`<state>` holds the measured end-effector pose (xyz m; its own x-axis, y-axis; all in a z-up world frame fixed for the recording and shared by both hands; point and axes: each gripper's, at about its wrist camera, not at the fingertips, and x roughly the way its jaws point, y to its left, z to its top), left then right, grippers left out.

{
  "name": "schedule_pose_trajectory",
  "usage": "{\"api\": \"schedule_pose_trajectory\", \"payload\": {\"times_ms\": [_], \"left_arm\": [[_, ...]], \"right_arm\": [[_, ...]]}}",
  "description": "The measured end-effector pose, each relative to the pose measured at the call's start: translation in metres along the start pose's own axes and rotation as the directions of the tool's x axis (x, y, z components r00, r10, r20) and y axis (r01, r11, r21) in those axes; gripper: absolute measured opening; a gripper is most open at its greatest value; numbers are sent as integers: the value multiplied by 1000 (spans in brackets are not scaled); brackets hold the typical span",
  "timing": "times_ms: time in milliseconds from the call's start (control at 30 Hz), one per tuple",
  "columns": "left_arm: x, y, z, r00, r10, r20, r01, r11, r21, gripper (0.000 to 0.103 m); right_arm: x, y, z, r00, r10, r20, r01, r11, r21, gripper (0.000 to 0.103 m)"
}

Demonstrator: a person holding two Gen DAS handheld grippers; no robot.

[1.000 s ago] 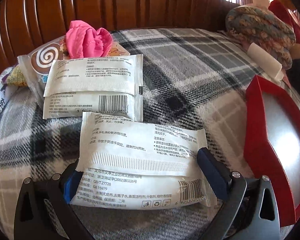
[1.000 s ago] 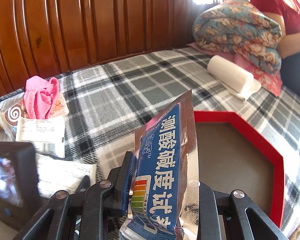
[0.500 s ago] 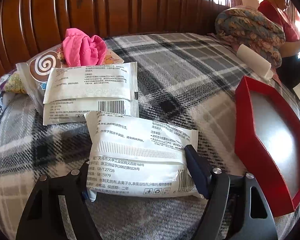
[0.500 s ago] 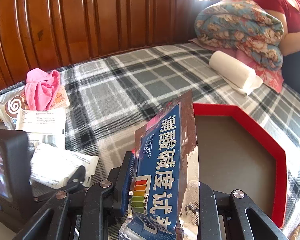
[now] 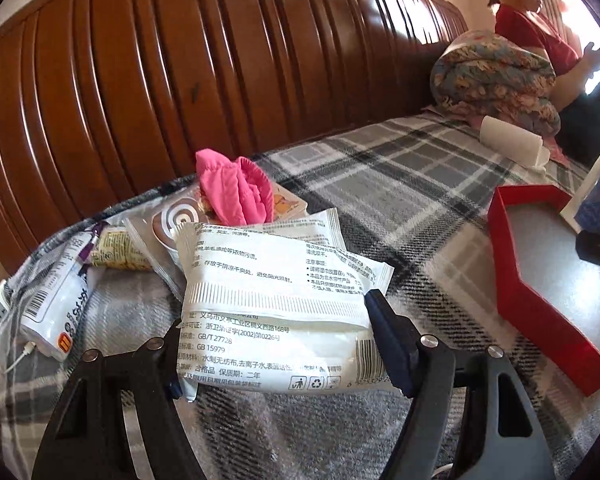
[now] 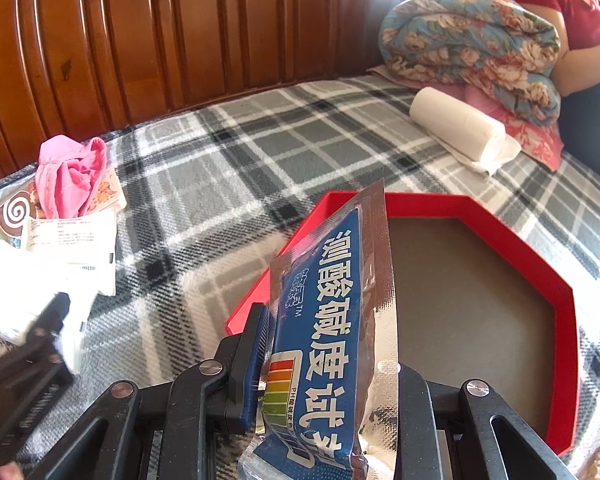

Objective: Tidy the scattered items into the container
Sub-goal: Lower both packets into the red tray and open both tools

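A pink crumpled cloth [image 5: 236, 190] and swirl-printed snack packet [image 5: 172, 220] lie by the ribbed wooden headboard [image 5: 180, 60]; the left gripper [image 5: 276, 344], its jaws just closed in, clamps a soft white wet-wipe pack [image 5: 276, 292] above the plaid blanket [image 5: 380, 200]; the right gripper [image 6: 328, 380] pinches a glossy blue foil sachet [image 6: 332, 320] upright over the red octagonal tray [image 6: 564, 320].

Left gripper [image 5: 278, 334] clamps a white pack [image 5: 276, 300], lifted off the blanket. Right gripper [image 6: 328, 364] pinches a blue sachet [image 6: 328, 320] upright, beside the red tray [image 6: 564, 320].
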<state>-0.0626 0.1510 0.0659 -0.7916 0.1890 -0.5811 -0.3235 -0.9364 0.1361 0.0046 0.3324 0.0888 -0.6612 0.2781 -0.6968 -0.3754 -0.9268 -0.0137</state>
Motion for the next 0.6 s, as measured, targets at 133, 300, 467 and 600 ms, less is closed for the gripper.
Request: {"api": "schedule_pose_trajectory", "payload": {"times_ms": [133, 300, 467, 600], "left_arm": [[-11, 5, 10, 999, 10, 32, -10, 1000, -9, 76], [-17, -21, 17, 998, -40, 55, 35, 994, 100, 76], [-15, -75, 34, 970, -244, 3, 241, 960, 140, 77], [-20, -127, 44, 928, -372, -19, 370, 916, 155, 77]], "right_arm": [[2, -3, -2, 1000, 7, 2, -7, 1000, 12, 28], [5, -19, -4, 1000, -15, -3, 15, 1000, 24, 28], [9, -51, -12, 996, -80, -31, 82, 995, 64, 28], [11, -88, -21, 993, -96, -65, 105, 983, 153, 28]]}}
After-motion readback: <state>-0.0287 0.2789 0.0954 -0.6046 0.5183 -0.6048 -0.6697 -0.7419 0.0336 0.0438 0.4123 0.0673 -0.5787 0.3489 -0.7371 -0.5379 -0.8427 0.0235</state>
